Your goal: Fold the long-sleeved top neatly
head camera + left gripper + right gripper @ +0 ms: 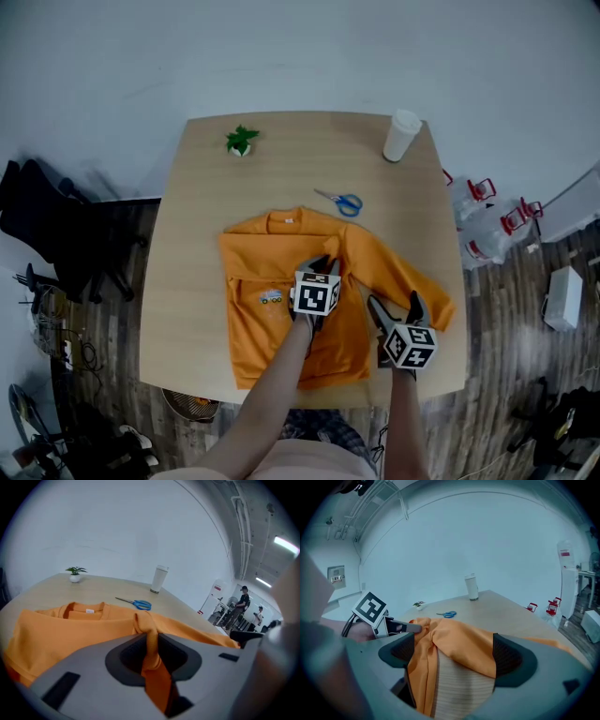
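Observation:
An orange long-sleeved top (267,328) lies on the wooden table (192,281), collar toward the far side, its right sleeve (412,286) stretched out toward the right edge. My left gripper (325,264) sits over the middle of the top. In the left gripper view it (151,641) is shut on a narrow pinched fold of the orange fabric (149,630). My right gripper (396,307) hovers at the right sleeve, near the front edge. In the right gripper view its jaws (452,656) stand wide open with orange cloth (459,639) lying loose between them.
Blue-handled scissors (343,202) lie just beyond the collar. A white cup (401,136) stands at the far right corner and a small potted plant (241,142) at the far left. A black chair (47,216) stands off the table's left side.

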Motion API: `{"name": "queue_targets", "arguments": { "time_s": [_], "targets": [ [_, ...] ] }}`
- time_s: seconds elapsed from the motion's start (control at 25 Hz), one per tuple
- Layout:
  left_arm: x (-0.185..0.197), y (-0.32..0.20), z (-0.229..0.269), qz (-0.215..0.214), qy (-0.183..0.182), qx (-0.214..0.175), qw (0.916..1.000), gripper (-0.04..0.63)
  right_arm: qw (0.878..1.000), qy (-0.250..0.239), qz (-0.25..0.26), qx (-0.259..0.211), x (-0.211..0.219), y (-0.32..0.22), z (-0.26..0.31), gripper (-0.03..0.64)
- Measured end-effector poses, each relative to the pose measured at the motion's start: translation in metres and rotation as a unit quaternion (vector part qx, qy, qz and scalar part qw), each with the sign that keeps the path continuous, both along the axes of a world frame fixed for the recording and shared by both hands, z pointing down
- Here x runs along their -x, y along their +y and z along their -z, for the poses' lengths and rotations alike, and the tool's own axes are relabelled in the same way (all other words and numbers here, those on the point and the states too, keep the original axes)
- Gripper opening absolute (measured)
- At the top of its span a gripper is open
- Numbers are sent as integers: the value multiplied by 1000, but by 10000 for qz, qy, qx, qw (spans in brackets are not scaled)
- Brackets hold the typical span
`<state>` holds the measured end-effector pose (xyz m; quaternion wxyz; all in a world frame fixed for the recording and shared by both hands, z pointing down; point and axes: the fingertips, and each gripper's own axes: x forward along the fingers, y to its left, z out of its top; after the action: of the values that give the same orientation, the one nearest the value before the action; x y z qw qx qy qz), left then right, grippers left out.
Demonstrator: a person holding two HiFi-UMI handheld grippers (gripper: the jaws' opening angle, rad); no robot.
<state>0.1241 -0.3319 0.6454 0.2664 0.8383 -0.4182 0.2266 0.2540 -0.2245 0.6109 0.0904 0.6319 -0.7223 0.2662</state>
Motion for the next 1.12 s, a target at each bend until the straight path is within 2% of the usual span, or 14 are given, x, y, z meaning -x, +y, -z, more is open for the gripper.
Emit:
{"name": "queue_targets", "arguments": {
  "time_s": [0.16, 0.44, 0.8, 1.12],
  "targets": [
    [-20, 9, 0, -253, 383, 208, 9987, 146, 9999, -20, -137, -28, -11, 4, 1, 506],
    [-48, 24, 1, -735, 684, 393, 9942, 260, 9990, -126, -432, -67, -34, 14, 4, 508],
    [-54, 30, 35, -766, 785, -75, 9939, 262, 9966, -153, -782, -216, -62, 24, 10, 508],
    [-96, 48, 52, -1146, 761, -214, 9903, 258, 9899, -102, -1401, -215, -119, 51, 12, 502]
  ]
}}
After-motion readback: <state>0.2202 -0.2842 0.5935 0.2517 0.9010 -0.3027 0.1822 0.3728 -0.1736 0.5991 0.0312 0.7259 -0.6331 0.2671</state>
